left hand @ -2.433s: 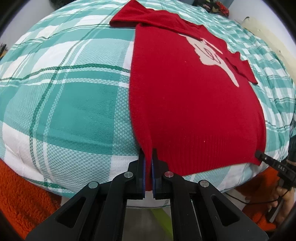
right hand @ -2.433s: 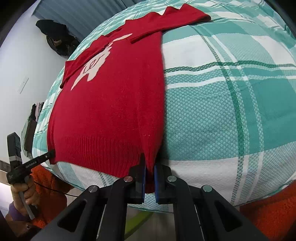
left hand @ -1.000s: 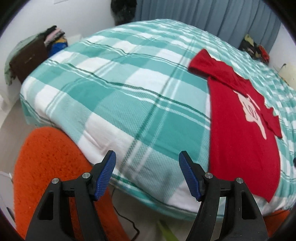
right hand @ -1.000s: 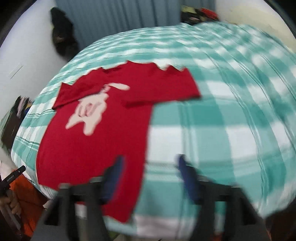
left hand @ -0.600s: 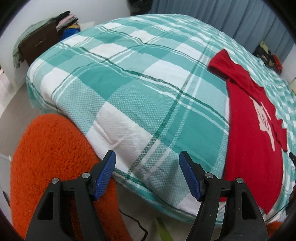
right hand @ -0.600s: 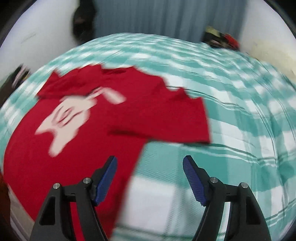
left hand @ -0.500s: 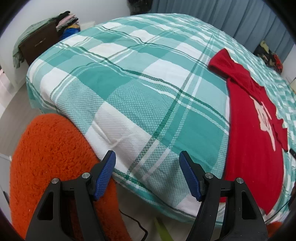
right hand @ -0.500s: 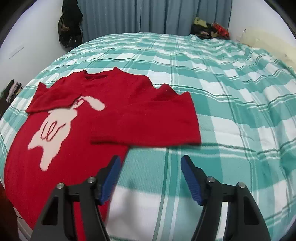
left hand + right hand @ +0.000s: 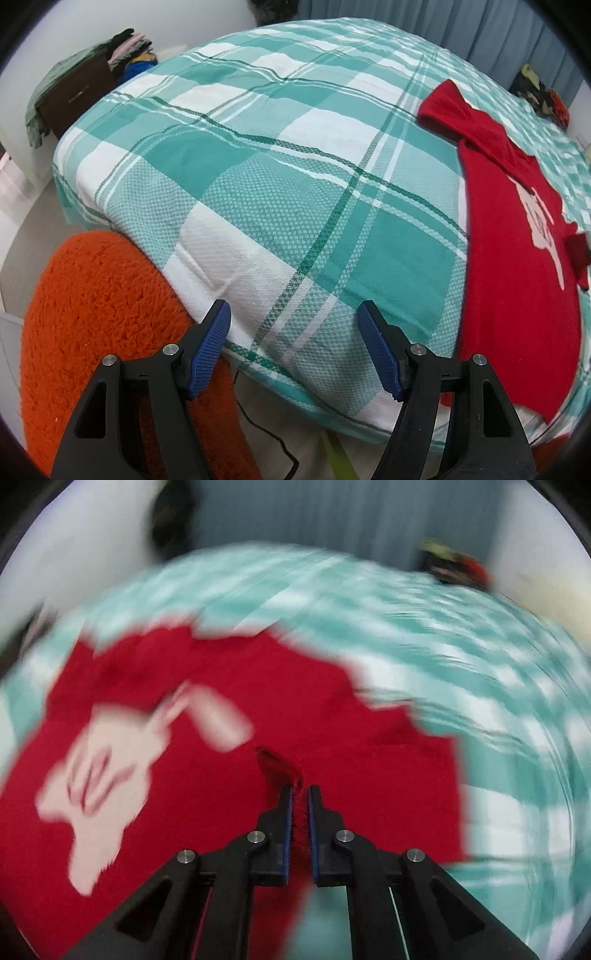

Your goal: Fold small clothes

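Observation:
A small red sweater (image 9: 517,258) with a pale rabbit print lies flat on the teal plaid bed (image 9: 258,184), at the right of the left wrist view. My left gripper (image 9: 293,321) is open and empty over the bed's near edge, well left of the sweater. In the blurred right wrist view, my right gripper (image 9: 301,794) is shut on a pinched fold of the sweater (image 9: 221,782) near its right sleeve (image 9: 406,760), beside the rabbit print (image 9: 110,768).
An orange fluffy stool (image 9: 92,332) stands at the bed's near left corner. A brown cabinet with piled clothes (image 9: 81,92) is at the far left. A curtain (image 9: 332,517) hangs behind the bed. A dark bundle (image 9: 543,96) lies at the far right.
Both grippers let go of the sweater's hem and opened. The left swung left, away from the sweater. The right moved up over the sweater and closed on fabric near the sleeve.

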Demonstrator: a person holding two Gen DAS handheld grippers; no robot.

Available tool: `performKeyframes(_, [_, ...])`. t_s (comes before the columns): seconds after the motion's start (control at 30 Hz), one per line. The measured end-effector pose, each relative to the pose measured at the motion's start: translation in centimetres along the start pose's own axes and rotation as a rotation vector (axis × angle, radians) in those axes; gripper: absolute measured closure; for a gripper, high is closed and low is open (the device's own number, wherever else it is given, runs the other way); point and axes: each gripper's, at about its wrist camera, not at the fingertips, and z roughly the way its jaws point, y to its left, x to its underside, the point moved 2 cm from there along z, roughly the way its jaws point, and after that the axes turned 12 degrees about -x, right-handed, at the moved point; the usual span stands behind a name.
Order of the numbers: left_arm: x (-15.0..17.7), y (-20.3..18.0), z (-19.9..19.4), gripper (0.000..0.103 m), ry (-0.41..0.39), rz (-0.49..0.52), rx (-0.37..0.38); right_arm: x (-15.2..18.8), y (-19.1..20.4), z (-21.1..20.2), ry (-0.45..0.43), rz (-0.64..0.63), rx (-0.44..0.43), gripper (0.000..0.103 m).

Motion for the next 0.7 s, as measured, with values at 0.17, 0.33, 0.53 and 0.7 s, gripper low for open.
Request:
performKeyframes(0.17, [0.3,-0.3,0.0,0.029,0.001,0.009,-0.011,2.7,-15.9,-10.4,-0.187,0.439,0.036,0.096])
performKeyframes(0.33, [0.4,-0.5,0.1,0.028,0.002,0.017,-0.025,9.2,-28.1,-13.1,-0.168,0.742,0.082,0.095])
performKeyframes(0.53, [0.6,-0.8,0.0,0.027,0.0,0.041,-0.042,11.3,-29.7,-11.0,-0.133,0.764,0.11,0.096])
performKeyframes(0.7, [0.6,-0.9,0.1,0.025,0.011,0.036,-0.047,12.1,-30.6,-10.8,-0.026,0.621,0.332,0.103])
